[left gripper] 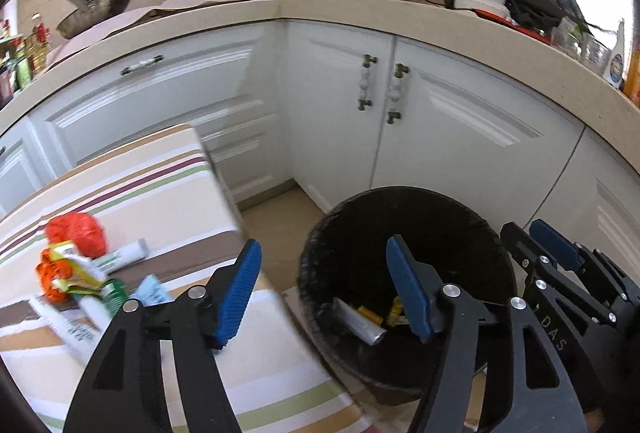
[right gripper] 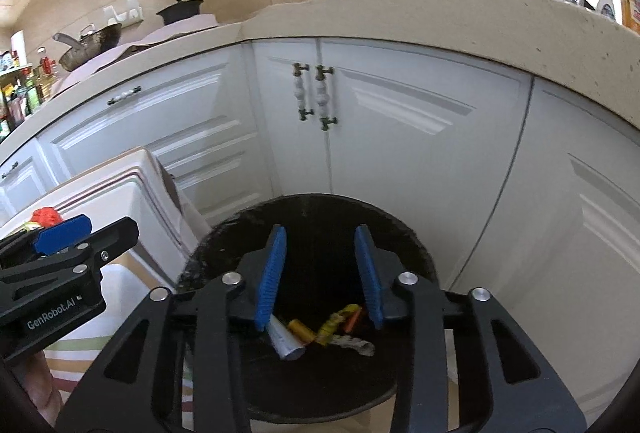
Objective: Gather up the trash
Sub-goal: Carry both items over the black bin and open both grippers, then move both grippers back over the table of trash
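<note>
Both grippers over the bin, jaws apart and empty.

Right gripper (right gripper: 320, 269): jaws stand apart with nothing between the pads; directly below the gap lies the black bin (right gripper: 416, 253), holding a white tube (right gripper: 285, 343), a yellow wrapper (right gripper: 302, 329) and a grey scrap (right gripper: 354, 344). Left gripper (left gripper: 324, 293): jaws wider apart, likewise empty; its right pad hangs over the bin, its left pad over the edge of the striped table (left gripper: 160, 177). Further left of those jaws, on the table, uncollected trash remains: a red bag (left gripper: 76, 233), tubes (left gripper: 128, 257) and wrappers (left gripper: 60, 273). White cabinets (left gripper: 400, 121) stand beyond the bin.
</note>
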Motion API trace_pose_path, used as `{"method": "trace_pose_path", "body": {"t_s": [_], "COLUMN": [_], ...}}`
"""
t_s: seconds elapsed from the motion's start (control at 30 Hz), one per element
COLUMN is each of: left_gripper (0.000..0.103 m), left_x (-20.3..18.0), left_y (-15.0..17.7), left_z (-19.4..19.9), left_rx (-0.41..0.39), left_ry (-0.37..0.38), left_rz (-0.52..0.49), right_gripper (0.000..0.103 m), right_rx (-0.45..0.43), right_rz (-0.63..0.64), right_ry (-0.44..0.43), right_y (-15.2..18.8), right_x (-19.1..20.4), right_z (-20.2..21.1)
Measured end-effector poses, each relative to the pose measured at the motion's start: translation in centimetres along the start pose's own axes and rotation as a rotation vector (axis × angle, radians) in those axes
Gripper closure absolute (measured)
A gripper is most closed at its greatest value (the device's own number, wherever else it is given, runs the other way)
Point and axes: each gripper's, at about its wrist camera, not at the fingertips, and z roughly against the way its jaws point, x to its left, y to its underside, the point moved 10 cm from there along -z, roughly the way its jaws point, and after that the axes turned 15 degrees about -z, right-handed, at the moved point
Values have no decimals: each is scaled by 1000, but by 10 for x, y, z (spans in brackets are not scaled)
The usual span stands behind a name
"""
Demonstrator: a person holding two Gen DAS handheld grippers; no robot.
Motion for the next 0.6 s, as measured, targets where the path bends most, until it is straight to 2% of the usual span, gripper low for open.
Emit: {"method": "trace_pose_path", "body": {"t_s": [0.33,0.6], "left_gripper": [36,35], "left_x": [72,134], "left_y": [39,84], "left_z": [41,70], "left_rx": [17,53], "left_ry": [-116,-221], "left_rz": [95,189], "right_gripper": [67,67], "right_rx": [36,75], "right_rz": [66,138], "right_ry": [-110,-204], "right_y": [24,46], "right_x": [67,126], "right_z": [16,26]}}
